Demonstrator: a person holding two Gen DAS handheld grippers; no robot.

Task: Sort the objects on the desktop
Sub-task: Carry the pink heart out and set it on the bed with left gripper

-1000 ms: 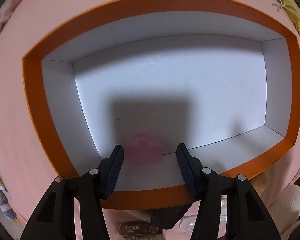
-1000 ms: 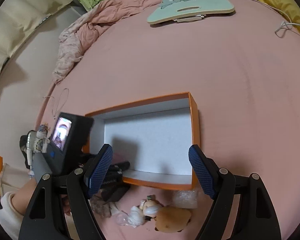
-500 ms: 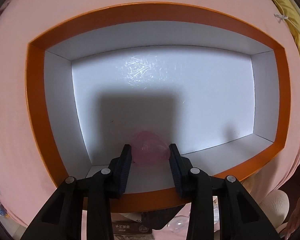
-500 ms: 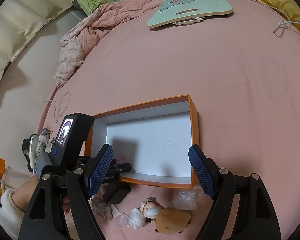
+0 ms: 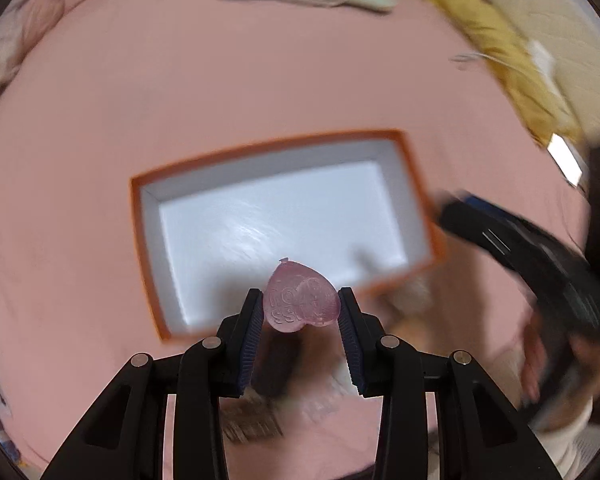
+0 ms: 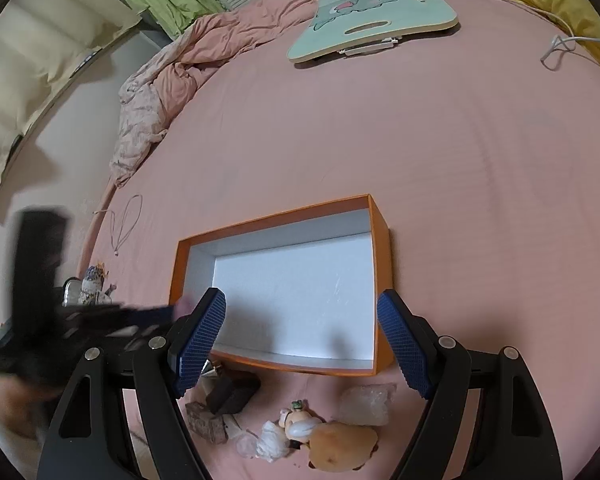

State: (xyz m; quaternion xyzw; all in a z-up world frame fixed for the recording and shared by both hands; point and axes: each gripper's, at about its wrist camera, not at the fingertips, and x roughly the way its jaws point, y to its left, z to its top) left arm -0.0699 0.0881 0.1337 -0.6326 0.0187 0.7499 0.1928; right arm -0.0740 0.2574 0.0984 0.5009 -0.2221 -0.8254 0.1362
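My left gripper (image 5: 300, 312) is shut on a pink translucent heart-shaped piece (image 5: 300, 300) and holds it in the air above the near edge of the orange box (image 5: 140, 232). The box has a white inside with nothing visible in it (image 6: 292, 280). My right gripper (image 6: 300, 344) is open and empty, above the box's near wall. Small objects lie in front of the box: a tan rounded piece (image 6: 340, 446), a clear crystal lump (image 6: 366, 400), a small figurine (image 6: 298, 424), a dark block (image 6: 232, 394).
The box sits on a pink bedsheet (image 6: 420, 140). A mint lap tray (image 6: 376, 16) lies at the far side, with a yellow pillow (image 6: 556, 4) and white cable (image 6: 560, 46) at right. Rumpled bedding (image 6: 160, 80) lies far left.
My left gripper closed on the pink heart inside the box, then lifted it up and back out of the box. The right gripper stayed open and nearly still.
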